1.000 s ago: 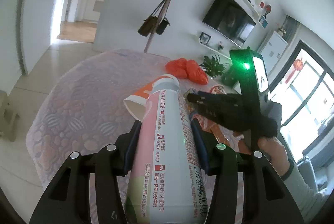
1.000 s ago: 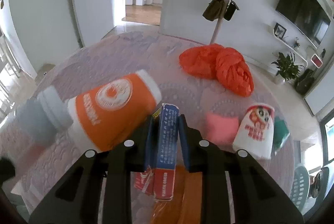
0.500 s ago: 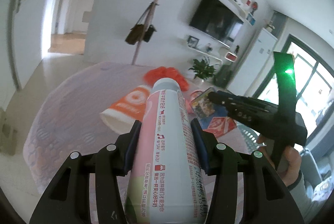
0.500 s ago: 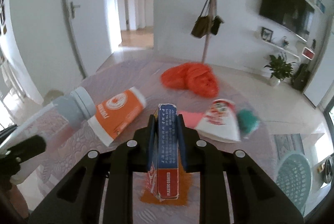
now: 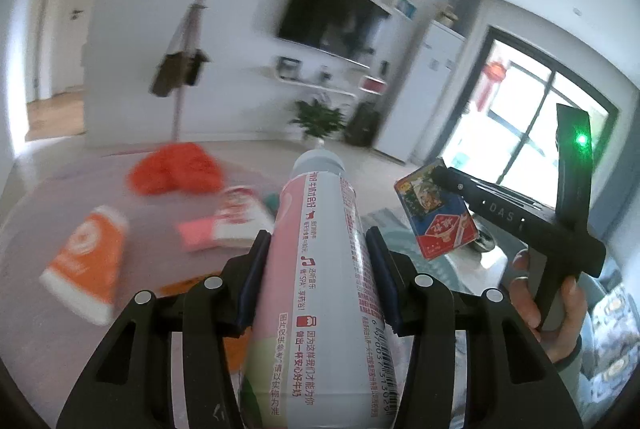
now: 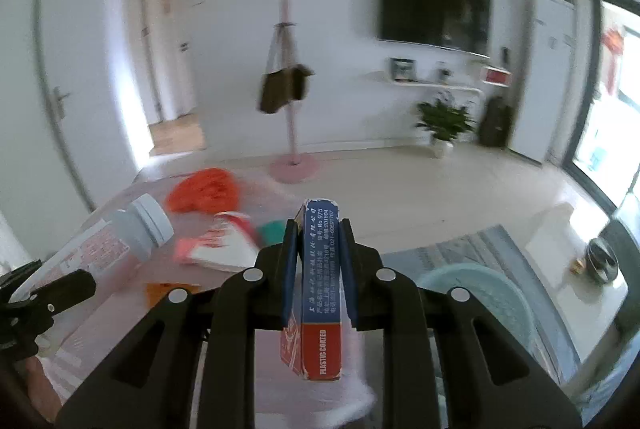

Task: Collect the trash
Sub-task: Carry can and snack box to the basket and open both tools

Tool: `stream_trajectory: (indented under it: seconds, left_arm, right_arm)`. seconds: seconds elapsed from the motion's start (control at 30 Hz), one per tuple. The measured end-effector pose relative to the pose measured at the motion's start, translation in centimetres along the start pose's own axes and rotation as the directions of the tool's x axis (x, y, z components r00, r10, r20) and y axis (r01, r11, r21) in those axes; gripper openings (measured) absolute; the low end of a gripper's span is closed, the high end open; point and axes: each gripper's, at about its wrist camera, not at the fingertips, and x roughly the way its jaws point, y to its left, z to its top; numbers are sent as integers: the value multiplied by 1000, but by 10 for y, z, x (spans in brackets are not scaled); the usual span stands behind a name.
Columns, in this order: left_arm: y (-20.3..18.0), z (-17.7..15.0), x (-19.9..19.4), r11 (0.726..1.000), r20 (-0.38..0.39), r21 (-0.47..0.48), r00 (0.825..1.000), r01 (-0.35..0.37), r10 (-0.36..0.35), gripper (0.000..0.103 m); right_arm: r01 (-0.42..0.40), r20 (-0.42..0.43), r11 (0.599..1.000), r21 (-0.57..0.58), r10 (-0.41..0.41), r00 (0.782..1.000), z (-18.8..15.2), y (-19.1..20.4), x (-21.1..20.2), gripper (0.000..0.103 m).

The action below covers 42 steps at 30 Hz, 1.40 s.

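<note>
1. My left gripper (image 5: 316, 269) stayed clamped on the tall pink-and-grey plastic bottle (image 5: 320, 277)
2. My right gripper (image 6: 318, 261) stayed clamped on the flat blue-and-red card box (image 6: 320, 285)
3. Both had lifted off the table, its pale blue slatted plastic basket (image 6: 480, 293) now just beyond the box, so dropping came next

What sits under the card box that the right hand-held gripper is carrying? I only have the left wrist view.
Observer: A pale blue plastic basket, below and right of the box, next to a striped rug.
Operator: How is the box gripped?
Observer: The right hand-held gripper is shut on its two broad faces; the narrow edge facing the camera reads "PLASTIC COATED".
Operator: What does the coat stand rest on?
Observer: A round pink base on the bare floor beyond the table.
</note>
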Motion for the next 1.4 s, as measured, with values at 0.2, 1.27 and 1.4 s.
stream_trajectory:
  seconds: [0.2,1.27,1.4]
  left_arm:
    - [-59,6,64,994,-74,75,994,83,-78,47]
    - [-122,-30,218,986,-268,28,951,167,-154,64]
    - [-120,-24,202,985,-245,22,956,172,-162,69]
  right_arm:
    - [110,-37,988,107,-107,994,-17,-79,9,18]
    - [279,-294,886,372,-173,940,-111,-230,85,33]
    - [249,-250,902,354,-165,954,-100,-211,70,48]
